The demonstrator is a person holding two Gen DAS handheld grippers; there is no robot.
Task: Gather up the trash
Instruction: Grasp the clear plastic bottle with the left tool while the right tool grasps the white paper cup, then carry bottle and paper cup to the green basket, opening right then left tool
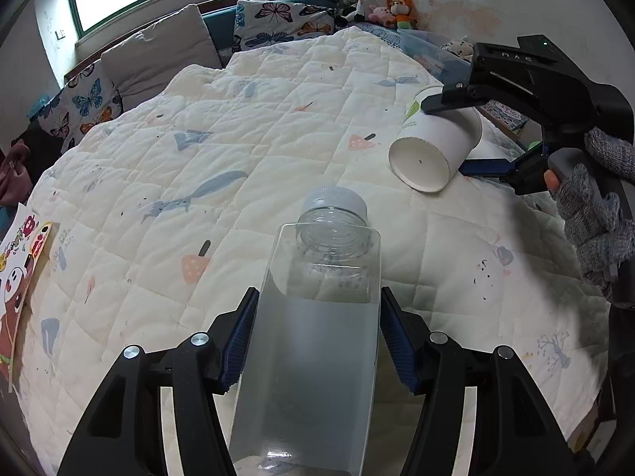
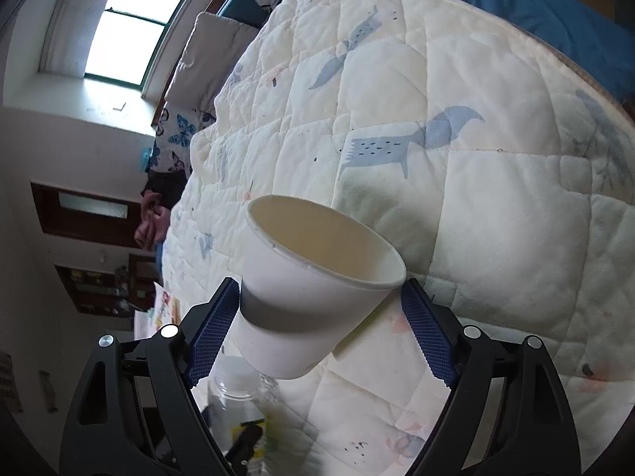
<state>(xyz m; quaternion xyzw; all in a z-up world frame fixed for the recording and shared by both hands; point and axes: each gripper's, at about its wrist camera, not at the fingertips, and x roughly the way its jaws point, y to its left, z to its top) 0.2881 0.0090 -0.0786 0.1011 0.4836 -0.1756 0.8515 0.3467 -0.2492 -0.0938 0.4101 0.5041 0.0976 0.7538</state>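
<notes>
My left gripper (image 1: pixel 315 317) is shut on a clear plastic bottle (image 1: pixel 317 337) with a grey-white cap (image 1: pixel 337 200), held above the quilted bed. My right gripper (image 2: pixel 319 317) is shut on a white paper cup (image 2: pixel 313 293), tilted on its side above the quilt. In the left wrist view the same cup (image 1: pixel 434 146) shows at the right, bottom facing me, clamped between the right gripper's black and blue fingers (image 1: pixel 448 99), with a gloved hand behind. In the right wrist view the bottle's cap (image 2: pixel 238 380) shows below the cup.
A white quilt (image 1: pixel 246 150) with blue animal prints covers the bed. Butterfly pillows (image 1: pixel 285 20) and a grey cushion lie at its head, plush toys (image 1: pixel 381 4) in the corner. A clear plastic box (image 1: pixel 432 49) stands at the far right. Printed paper (image 1: pixel 20 277) lies at the left edge.
</notes>
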